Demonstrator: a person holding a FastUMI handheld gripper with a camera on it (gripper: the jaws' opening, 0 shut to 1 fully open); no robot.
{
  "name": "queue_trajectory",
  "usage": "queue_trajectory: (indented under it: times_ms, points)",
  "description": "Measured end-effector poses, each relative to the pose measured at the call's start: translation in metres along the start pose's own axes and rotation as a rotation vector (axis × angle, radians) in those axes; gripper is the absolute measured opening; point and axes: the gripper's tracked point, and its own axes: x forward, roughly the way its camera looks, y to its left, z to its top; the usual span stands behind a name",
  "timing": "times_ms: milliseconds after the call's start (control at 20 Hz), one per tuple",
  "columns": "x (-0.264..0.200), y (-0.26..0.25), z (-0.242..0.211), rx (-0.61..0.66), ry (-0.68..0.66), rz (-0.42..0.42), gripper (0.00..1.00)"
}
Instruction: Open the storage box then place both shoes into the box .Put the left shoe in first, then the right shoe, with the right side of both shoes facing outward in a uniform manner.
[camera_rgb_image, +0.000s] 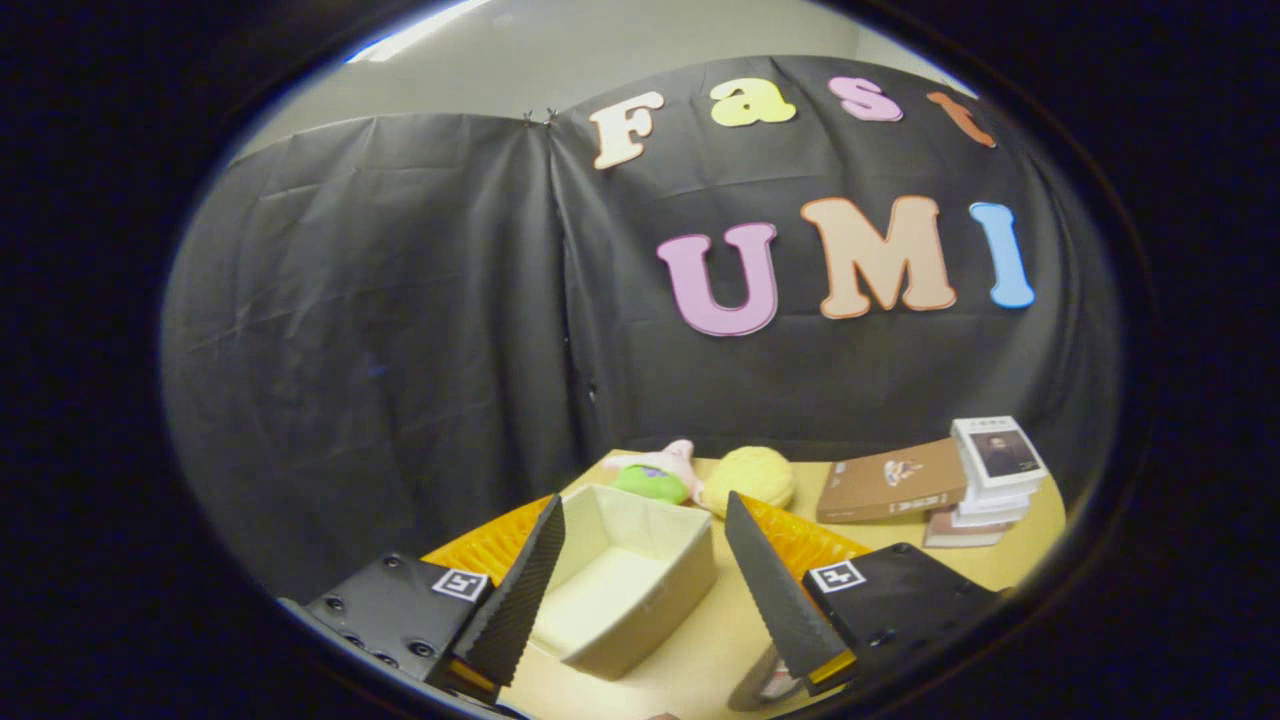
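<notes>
- Holding the gripper (640, 575) spread wide, nothing between the fingers — I'm high over the table's near edge, tipped down at the storage box (625, 580).
- Key relation: the box lies just ahead of and between my fingertips, its open mouth facing up; the long axis runs from the near edge back toward the wall, skewed a little to the left.
- The box already looks open — cream inside, nothing in it that I can see. An orange ribbed panel (800, 540) spreads out behind and on both sides of it; could be the lid or flaps, can't tell.
- Shoes: none clearly seen. A rounded shape (770, 685) sits right under my right finger at the near edge — maybe a shoe, too cropped to say.
- Clutter beyond the box, toward the far edge: a pink-and-green plush toy (660, 470), a yellow ball (750, 478) touching it, then a brown book (890, 480) leaning on a stack of books (990, 480) at the far right corner.
- My read: the box step is done; next I find the left shoe — the far clutter is well clear of the box mouth.
</notes>
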Motion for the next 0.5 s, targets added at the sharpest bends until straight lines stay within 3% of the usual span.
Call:
queue_trajectory:
  times_ms: [500]
  points:
    - [-0.035,-0.127,-0.068,-0.019,0.127,-0.16,1.0]
